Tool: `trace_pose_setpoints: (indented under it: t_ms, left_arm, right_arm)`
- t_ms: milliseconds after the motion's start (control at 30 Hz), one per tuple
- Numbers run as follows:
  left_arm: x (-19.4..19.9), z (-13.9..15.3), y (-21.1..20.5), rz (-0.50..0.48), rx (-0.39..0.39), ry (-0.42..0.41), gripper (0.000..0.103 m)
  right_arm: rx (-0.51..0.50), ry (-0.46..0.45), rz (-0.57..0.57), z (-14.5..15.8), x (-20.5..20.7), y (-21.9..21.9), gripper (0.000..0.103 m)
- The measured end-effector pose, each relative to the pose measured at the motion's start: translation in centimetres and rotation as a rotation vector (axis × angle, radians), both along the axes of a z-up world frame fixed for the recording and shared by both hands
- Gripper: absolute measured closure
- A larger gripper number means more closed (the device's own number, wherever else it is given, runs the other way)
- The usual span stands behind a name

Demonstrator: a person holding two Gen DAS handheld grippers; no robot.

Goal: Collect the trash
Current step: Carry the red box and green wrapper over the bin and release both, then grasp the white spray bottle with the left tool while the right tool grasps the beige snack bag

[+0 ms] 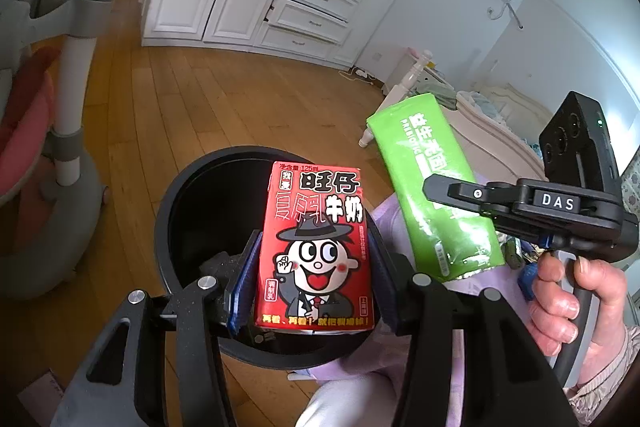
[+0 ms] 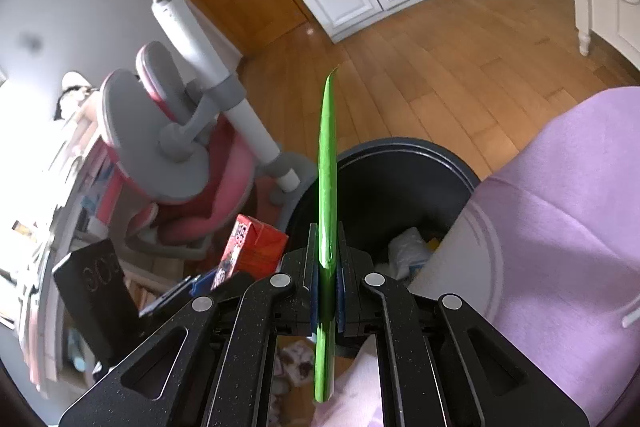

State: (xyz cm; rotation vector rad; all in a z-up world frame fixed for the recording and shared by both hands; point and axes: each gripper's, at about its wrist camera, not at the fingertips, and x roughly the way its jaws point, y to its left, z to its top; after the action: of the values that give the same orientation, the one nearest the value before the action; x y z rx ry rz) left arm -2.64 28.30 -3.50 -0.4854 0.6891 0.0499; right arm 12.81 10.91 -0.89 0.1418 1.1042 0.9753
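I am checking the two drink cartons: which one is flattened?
The green carton, clamped in the right gripper, is flattened to a thin edge. The red milk carton, in the left gripper, keeps its boxy shape.

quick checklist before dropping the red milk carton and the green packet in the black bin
1. Left gripper clamped on the red milk carton: ok.
2. Right gripper clamped on the flattened green packet: ok.
3. Red milk carton over the black bin opening: ok.
4. Green packet over the opening: cannot tell; the left wrist view suggests it sits to one side, over the purple fabric.
5. Bin open, with room: ok; some trash lies at the bottom.
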Motion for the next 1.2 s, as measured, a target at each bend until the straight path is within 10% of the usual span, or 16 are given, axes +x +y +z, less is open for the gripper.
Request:
trace_pose_setpoints:
  t_ms: [400, 500, 567, 1200]
  left_arm:
    - [0.9, -0.6, 0.1, 0.009, -0.005, 0.023, 0.053]
    - [1.1, -0.3, -0.1, 0.019, 0.026, 0.033, 0.047]
    - [0.9, 0.1, -0.3, 0.041, 0.044, 0.024, 0.024]
    - [0.6, 3.8, -5.5, -0.047, 0.099, -0.018, 0.021]
  right_arm:
    - [-0.028, 0.044, -0.006, -2.1, 0.9, 1.6, 0.093]
    - [-0.017, 0.048, -0.022, -2.2, 1.1, 1.4, 0.055]
    - [0.003, 0.039, -0.038, -1.9, 1.2, 1.0, 0.045]
    - [0.081, 0.021, -0.100, 0.9, -0.3, -6.4, 0.041]
